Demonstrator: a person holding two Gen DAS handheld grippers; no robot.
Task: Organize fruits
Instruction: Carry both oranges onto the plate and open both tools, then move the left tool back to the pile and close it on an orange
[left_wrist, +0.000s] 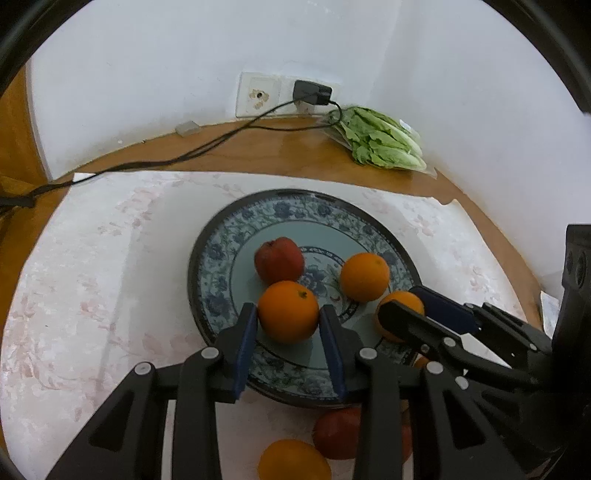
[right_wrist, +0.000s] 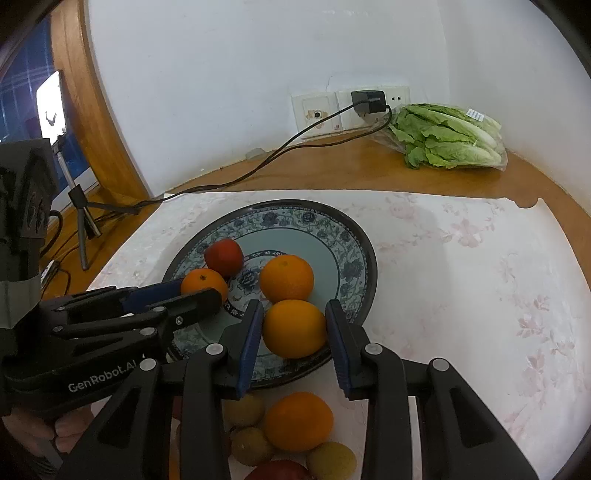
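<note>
Two grippers, each clamped on an orange over the plate

The left gripper (left_wrist: 288, 321) grasps an orange (left_wrist: 288, 312) at lower centre of the patterned plate (left_wrist: 207, 280); the right gripper (right_wrist: 295, 330) grasps another orange (right_wrist: 294, 328) at the plate's near rim, lower centre, beside a red apple (right_wrist: 224, 257).

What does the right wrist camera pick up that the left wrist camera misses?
Only the right wrist view shows the small yellowish fruits near the camera and the tripod beyond the table edge. Only the left wrist view shows the small white block by the wall. Both show the patterned plate with an apple and three oranges, the lettuce, and each gripper around an orange.
</note>
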